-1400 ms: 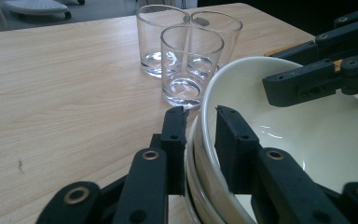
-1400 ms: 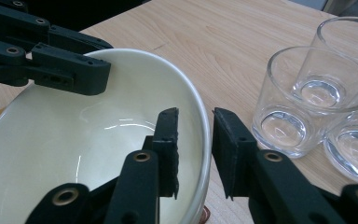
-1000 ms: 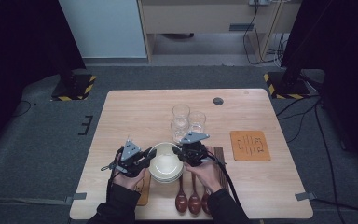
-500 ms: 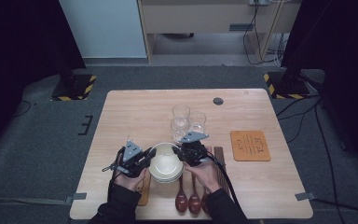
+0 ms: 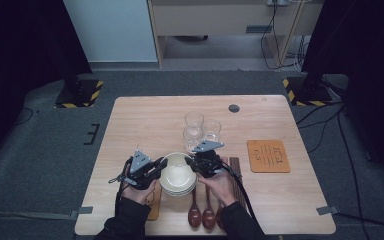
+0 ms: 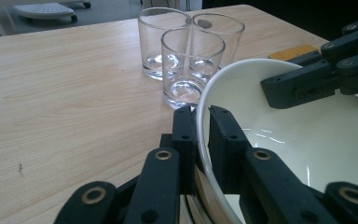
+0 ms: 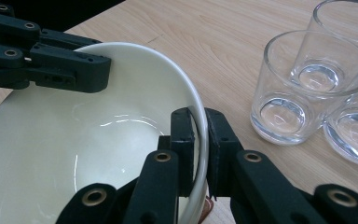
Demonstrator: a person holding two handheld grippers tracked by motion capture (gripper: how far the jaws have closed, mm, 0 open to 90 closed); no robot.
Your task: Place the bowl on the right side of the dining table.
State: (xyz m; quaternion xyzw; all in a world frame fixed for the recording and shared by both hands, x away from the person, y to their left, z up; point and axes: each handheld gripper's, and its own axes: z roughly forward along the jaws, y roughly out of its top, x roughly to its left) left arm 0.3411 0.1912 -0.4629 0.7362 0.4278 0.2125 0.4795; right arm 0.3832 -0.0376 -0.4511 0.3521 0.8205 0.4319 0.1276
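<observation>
Right, both hands are on the job now: the left gripper (image 5: 156, 166) has its black jaws clamped over the near rim of the top bowl (image 5: 177, 172), and the right gripper (image 5: 194, 161) is pinching the opposite rim the same way, one jaw inside and one outside the thin wall. That bowl sits at the top of a small stack of bowls (image 5: 179, 189) near the front edge of the table (image 5: 145, 120), and in the left gripper view it looks tipped a little off the one beneath, so I'd judge the grasp is done and the lift has barely begun; carrying it off and setting it down is all still to come. Glossy stuff, that bowl (image 6: 279, 140): cream-white glazed ceramic, smooth, rounded, with a fine lip that catches the light. Just behind it stand three short clear glasses (image 5: 200, 127), thick-bottomed and straight-sided, huddled together. Two dark reddish wooden spoons (image 5: 202, 215) lie in front of the stack, dark chopsticks (image 5: 235, 175) to the right, and further right a flat orange square coaster (image 5: 267, 156). Pale wood-grain tabletop, matte.
</observation>
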